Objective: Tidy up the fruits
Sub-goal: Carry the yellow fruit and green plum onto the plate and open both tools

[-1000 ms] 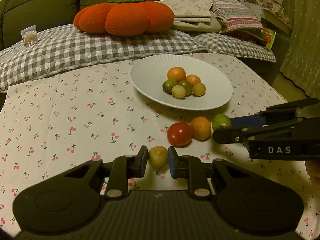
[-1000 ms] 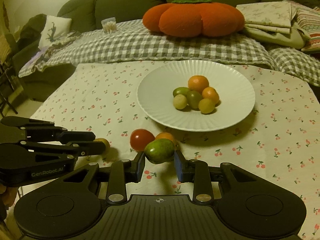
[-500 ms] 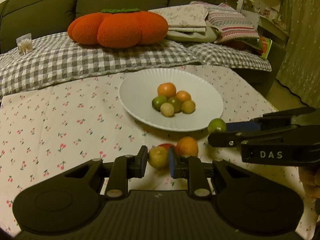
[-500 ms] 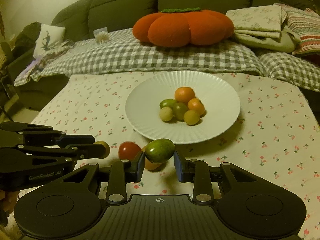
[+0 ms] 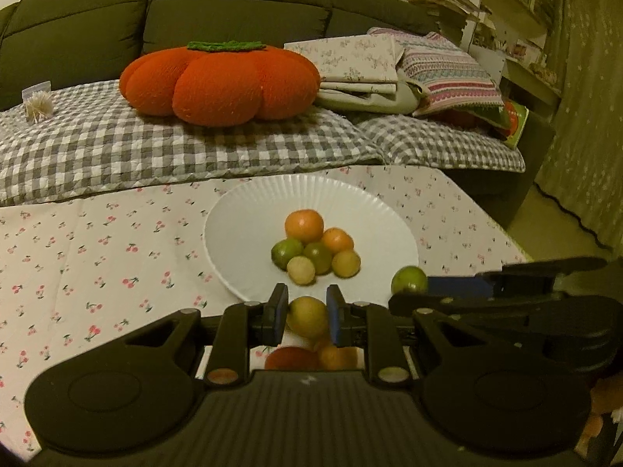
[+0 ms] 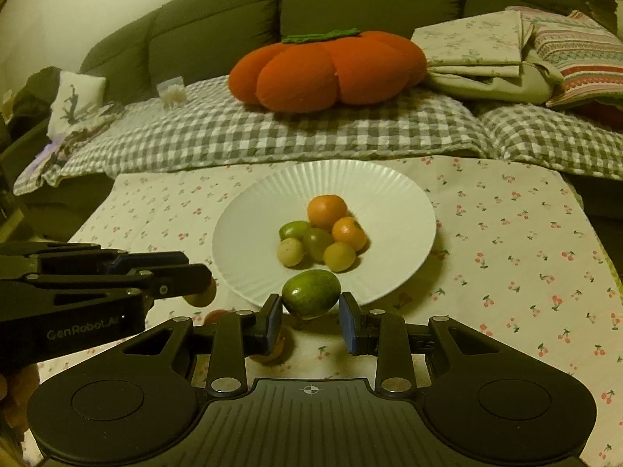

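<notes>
Cherry-print tablecloth (image 5: 97, 257) before sofa (image 5: 233, 7)

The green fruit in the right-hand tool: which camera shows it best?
The right wrist view. There the green fruit sits front and centre between the right gripper fingers, whole and close, just before the white plate. The left wrist view shows the same fruit only small, at the gripper's tip, partly hidden.

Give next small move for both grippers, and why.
Probably carry both forward over the white plate, then release. The left gripper holds a yellow-green fruit, the right gripper a green fruit, both near the plate's front rim, short of the fruit pile.
</notes>
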### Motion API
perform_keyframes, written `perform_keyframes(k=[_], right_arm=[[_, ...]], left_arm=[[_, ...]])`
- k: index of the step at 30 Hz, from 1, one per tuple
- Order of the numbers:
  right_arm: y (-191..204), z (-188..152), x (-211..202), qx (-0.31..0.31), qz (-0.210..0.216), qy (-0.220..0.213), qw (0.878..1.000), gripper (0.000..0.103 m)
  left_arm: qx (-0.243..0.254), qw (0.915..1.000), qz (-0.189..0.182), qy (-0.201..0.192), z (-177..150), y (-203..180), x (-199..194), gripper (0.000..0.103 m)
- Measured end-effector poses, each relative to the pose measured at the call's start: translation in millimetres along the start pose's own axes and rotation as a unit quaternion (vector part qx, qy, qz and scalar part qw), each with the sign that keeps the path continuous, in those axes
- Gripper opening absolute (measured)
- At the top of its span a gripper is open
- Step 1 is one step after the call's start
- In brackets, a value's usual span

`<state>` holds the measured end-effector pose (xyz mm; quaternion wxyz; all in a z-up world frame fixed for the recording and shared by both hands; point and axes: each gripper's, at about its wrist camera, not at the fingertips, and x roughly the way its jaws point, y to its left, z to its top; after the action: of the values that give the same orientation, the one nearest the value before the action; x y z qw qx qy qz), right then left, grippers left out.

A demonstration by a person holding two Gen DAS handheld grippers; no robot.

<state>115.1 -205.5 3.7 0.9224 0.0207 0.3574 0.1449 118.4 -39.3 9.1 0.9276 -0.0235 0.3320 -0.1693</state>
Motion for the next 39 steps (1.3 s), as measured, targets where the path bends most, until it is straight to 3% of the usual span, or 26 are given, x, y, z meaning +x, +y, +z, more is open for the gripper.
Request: perform_keyframes(k=[15, 28, 36, 39], right_arm=[[-18.2, 3.9, 12.8, 0.024, -0.007, 0.001, 1.0, 0.03], [-25.7, 1.5, 20.0, 0.033, -0.009, 0.005, 0.999, 0.031], [-30.5, 2.4, 13.8, 0.042, -0.007, 0.0, 0.999, 0.033], [-32.2, 2.4, 10.8, 0.046, -0.008, -0.002, 0.999, 0.034]], left_arm=[[-0.016, 0.9999, -0.001, 0.005, 1.8, -0.6, 31.4, 0.019], [-0.018, 0.9998, 0.005, 0.001, 1.0, 3.7, 32.1, 0.019], [-0.019, 0.9998, 0.006, -0.002, 2.3, 5.6, 22.7, 0.025], [-0.016, 0.9999, 0.005, 0.001, 0.7, 5.3, 19.5, 0.031]])
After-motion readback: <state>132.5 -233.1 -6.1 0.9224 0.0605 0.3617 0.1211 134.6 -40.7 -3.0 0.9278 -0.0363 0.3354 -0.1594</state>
